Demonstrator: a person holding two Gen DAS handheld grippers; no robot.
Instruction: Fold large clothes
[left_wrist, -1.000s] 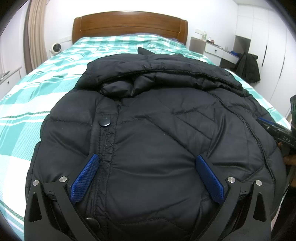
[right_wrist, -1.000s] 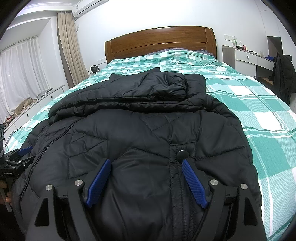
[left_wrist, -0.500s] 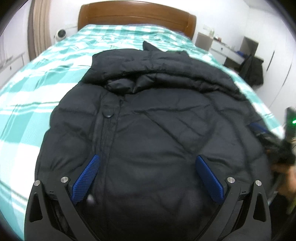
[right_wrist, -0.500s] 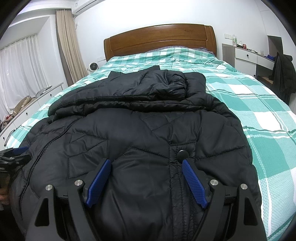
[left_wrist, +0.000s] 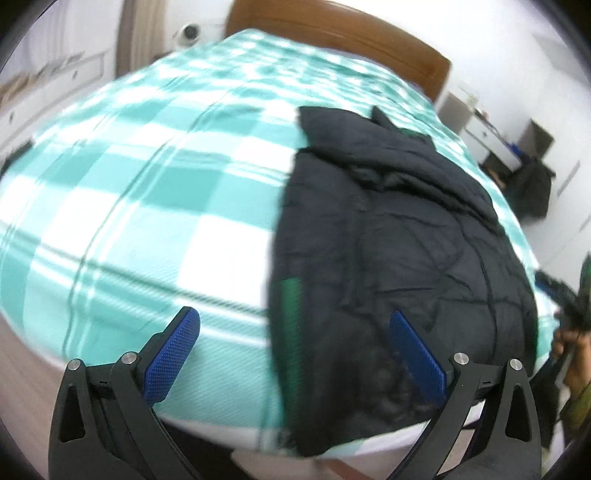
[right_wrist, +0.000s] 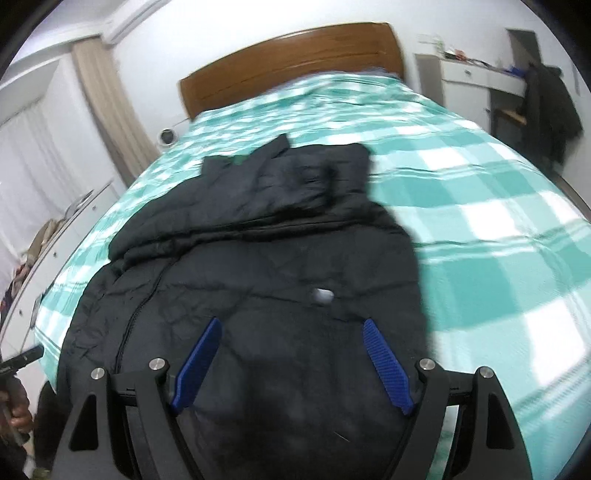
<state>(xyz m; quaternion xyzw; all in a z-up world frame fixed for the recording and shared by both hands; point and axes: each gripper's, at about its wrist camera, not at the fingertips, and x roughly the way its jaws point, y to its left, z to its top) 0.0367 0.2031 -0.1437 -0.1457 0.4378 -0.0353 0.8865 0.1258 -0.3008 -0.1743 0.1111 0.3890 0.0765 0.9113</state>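
A black puffer jacket (right_wrist: 258, 266) lies folded lengthwise into a long narrow bundle on a bed with a green-and-white checked cover (left_wrist: 140, 206), its collar end toward the far wooden headboard (right_wrist: 295, 62) and its hem at the near edge of the mattress. Both views are blurred by motion. The left gripper (left_wrist: 295, 350) has its blue fingers spread wide and grasps nothing, hanging above the near bed edge just left of the jacket's left side. The right gripper (right_wrist: 291, 362) is likewise spread and empty, above the jacket's near end. Likely risk: the padded fabric is springy and slippery, so the fold may puff open or slide off the near edge if it is grabbed through too few layers; a pinch on the top layer alone would drag the bundle apart. Compared with a second ago, both cameras have pulled back and risen. The left gripper has swung left, so the jacket, which filled its view, now sits to the right with bare cover beneath the fingers. A silver snap now shows in the right view.
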